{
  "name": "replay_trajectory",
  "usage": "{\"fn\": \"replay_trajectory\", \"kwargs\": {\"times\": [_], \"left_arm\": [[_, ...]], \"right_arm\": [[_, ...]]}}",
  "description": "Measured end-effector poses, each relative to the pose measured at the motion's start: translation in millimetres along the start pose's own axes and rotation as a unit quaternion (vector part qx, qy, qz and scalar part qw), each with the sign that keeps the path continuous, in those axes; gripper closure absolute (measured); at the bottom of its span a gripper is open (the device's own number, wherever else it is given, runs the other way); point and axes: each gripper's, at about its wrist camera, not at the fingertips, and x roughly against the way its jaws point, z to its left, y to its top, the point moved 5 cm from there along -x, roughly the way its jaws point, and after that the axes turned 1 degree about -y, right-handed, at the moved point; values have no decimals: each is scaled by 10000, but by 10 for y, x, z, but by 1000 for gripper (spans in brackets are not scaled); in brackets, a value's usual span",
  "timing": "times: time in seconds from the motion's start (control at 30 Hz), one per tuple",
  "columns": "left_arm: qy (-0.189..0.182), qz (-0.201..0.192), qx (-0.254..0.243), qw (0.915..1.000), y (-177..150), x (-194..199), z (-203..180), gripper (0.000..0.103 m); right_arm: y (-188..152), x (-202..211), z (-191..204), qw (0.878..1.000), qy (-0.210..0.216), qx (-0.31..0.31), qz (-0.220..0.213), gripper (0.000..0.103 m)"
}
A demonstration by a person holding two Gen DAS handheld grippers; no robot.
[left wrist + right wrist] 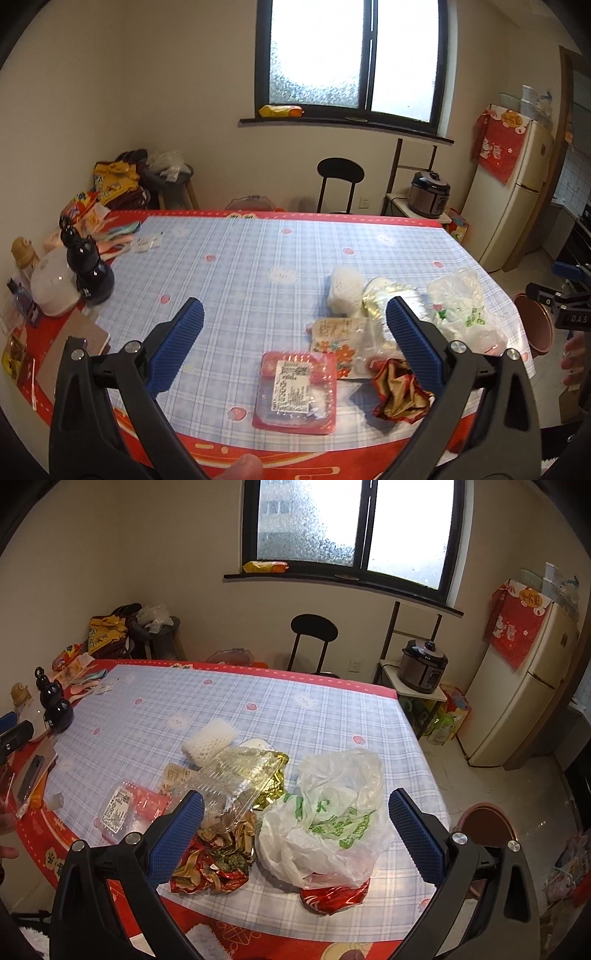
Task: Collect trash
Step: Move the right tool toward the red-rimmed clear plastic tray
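Our right gripper (295, 825) hangs spread wide over the white plastic bag (328, 819) near the counter (258, 701) edge; our left gripper (295, 345), equally spread and empty, hovers above the red-lidded tray (295, 391). We judge the bag best pinched at its crumpled top, then carried to the brown bin (487, 823) beside the counter.

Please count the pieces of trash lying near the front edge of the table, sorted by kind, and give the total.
Plastic bag: 1, white with green print
Clear plastic containers: 2, the labelled red tray and the clear clamshell
Foam fruit net: 1
Crumpled wrappers: 2, red-and-gold wrapper and gold foil
Flowered pouch: 1
Crushed red can: 1
Total: 8
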Motion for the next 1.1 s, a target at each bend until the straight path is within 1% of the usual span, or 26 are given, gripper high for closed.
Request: {"fn": "replay_trajectory", "kwargs": {"times": [0.1, 0.2, 0.27, 0.37, 0.43, 0.5, 0.6, 0.67, 0.87, 0.97, 1.1], "left_arm": [[7, 194, 105, 9998, -146, -131, 180, 6], [-68, 346, 176, 9992, -263, -246, 335, 5], [-51, 403, 174, 9990, -321, -303, 427, 5], [30, 525, 234, 9983, -389, -400, 609, 6], [-60, 666, 294, 9973, -436, -481, 729, 6], [-228, 709, 306, 9968, -495, -543, 820, 6], [-215, 827, 208, 9961, -577, -664, 893, 6], [-337, 912, 208, 9950, -616, -727, 891, 6], [-876, 1143, 105, 9895, -750, -918, 787, 6], [-1027, 1388, 107, 9849, -856, -1054, 651, 6], [-1129, 1569, -199, 9809, -973, -1220, 381, 6]], "right_arm": [[-81, -171, 187, 9993, 236, 28, 292, 5], [-132, -316, 376, 9983, 248, 97, 511, 5], [-147, -392, 490, 9977, 285, 108, 611, 5], [-173, -522, 683, 9967, 366, 124, 717, 5], [-187, -607, 811, 9962, 385, 117, 767, 5], [-220, -674, 928, 9960, 412, 78, 784, 5], [-305, -763, 1039, 9953, 430, -21, 865, 5], [-356, -792, 1073, 9942, 494, -107, 945, 5], [-355, -842, 1046, 9936, 397, -391, 986, 5], [-374, -844, 1051, 9938, 226, -432, 1000, 5], [-382, -825, 1005, 9931, 172, -540, 1024, 5]]}}
